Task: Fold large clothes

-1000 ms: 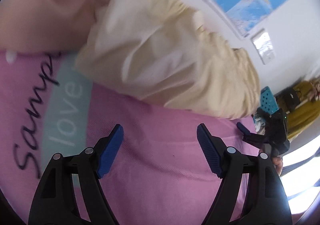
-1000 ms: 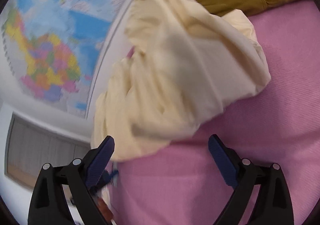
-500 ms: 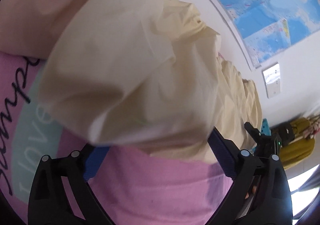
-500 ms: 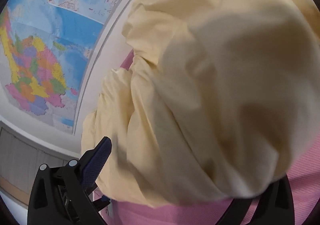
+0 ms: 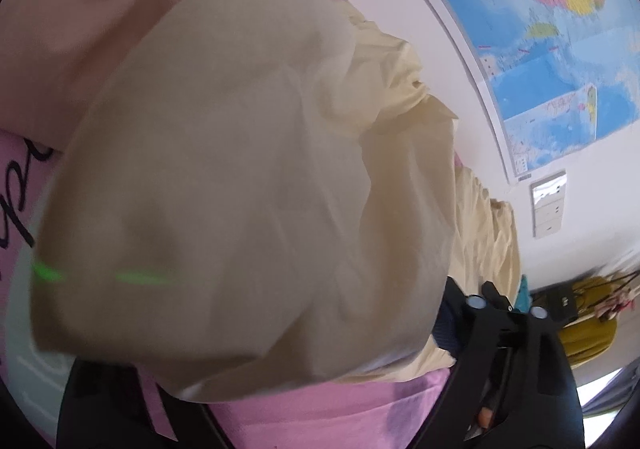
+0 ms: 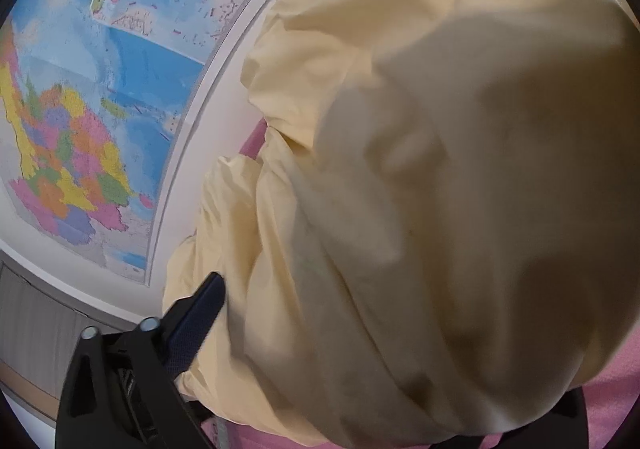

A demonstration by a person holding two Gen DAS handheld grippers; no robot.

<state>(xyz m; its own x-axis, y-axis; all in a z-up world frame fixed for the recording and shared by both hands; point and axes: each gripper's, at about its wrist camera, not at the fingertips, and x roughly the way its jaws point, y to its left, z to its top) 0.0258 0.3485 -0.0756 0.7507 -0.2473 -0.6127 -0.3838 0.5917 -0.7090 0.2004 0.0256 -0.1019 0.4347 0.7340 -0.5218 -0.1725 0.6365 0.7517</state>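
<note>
A large cream-yellow garment [image 5: 248, 153] lies bunched on a pink bedsheet [image 5: 320, 417] and fills most of both views; it also shows in the right wrist view [image 6: 420, 209]. My left gripper [image 5: 288, 333] is pushed into the cloth: its right finger [image 5: 452, 325] shows at the garment's edge, the left one is hidden under fabric. My right gripper [image 6: 384, 361] is likewise buried in the cloth: its left finger [image 6: 200, 321] shows against the fabric, the right one is covered. The jaws stand wide apart in both views.
A pale pink garment [image 5: 100, 9] lies at the top left of the left wrist view. A wall map [image 6: 100, 89] hangs on the white wall right behind the bed. A mustard-coloured garment [image 5: 588, 333] lies at the far right.
Both grippers have moved forward into the cream garment. The cloth, earlier well ahead of the open fingers, now covers one finger of each gripper and fills the views.
</note>
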